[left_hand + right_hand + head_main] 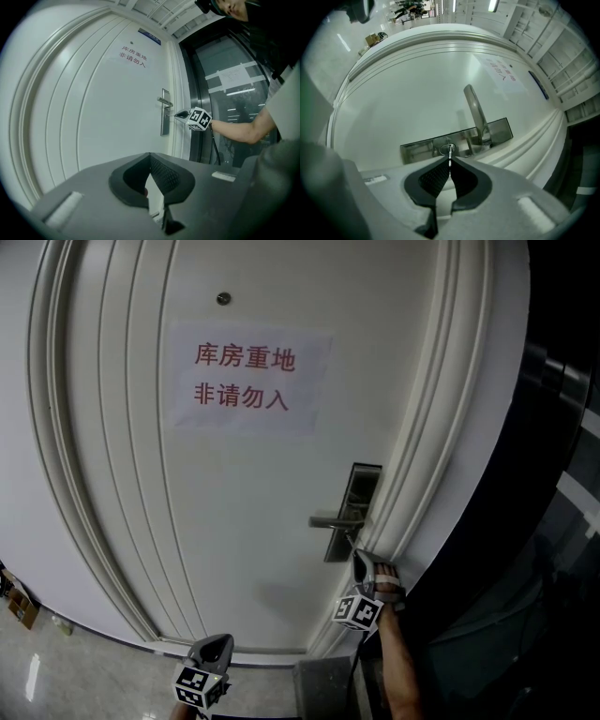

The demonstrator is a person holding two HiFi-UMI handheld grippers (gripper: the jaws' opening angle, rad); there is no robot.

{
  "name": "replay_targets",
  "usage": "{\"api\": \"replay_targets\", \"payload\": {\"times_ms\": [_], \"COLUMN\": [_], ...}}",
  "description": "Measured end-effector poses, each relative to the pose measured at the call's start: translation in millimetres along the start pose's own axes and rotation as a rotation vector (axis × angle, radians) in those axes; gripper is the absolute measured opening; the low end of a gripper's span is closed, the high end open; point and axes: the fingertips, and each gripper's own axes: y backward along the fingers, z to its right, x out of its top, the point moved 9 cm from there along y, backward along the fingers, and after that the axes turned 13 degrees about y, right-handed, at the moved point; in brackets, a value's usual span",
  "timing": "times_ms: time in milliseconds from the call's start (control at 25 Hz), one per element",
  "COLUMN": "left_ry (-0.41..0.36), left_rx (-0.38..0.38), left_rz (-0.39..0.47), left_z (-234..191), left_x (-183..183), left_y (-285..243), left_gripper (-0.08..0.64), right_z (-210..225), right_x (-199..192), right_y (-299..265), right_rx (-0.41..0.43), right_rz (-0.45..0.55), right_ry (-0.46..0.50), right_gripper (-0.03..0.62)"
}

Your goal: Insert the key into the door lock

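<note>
A white door carries a steel lock plate with a lever handle. My right gripper points at the lower part of that plate and is shut on a small silver key. In the right gripper view the key's tip sits at the round keyhole, below the handle; how far in it is I cannot tell. My left gripper hangs low in front of the door, away from the lock, its jaws shut with nothing between them. The left gripper view shows the right gripper against the lock plate.
A paper sign with red characters hangs on the door under a peephole. The moulded door frame runs just right of the lock, with dark glass beyond. A cardboard box sits on the floor at left.
</note>
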Motion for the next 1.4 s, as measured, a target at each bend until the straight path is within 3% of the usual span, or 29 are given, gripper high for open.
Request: {"api": "replay_targets", "payload": {"times_ms": [840,1400], "left_ry": [0.010,0.020], "left_rx": [0.006,0.009], "left_rz": [-0.004,0.005], "left_z": [-3,-7], "left_x": [-2,-2], "left_y": [-9,-10], "left_gripper": [0.002,0.002], "right_z": [-4,-1], "right_x": [-3,3], "right_y": [-9,-17], "right_rx": [-0.009,0.023], "right_rz": [0.014,-0.032], "right_ry": [0.034,0.155], "right_gripper": [0.011,0.011]}}
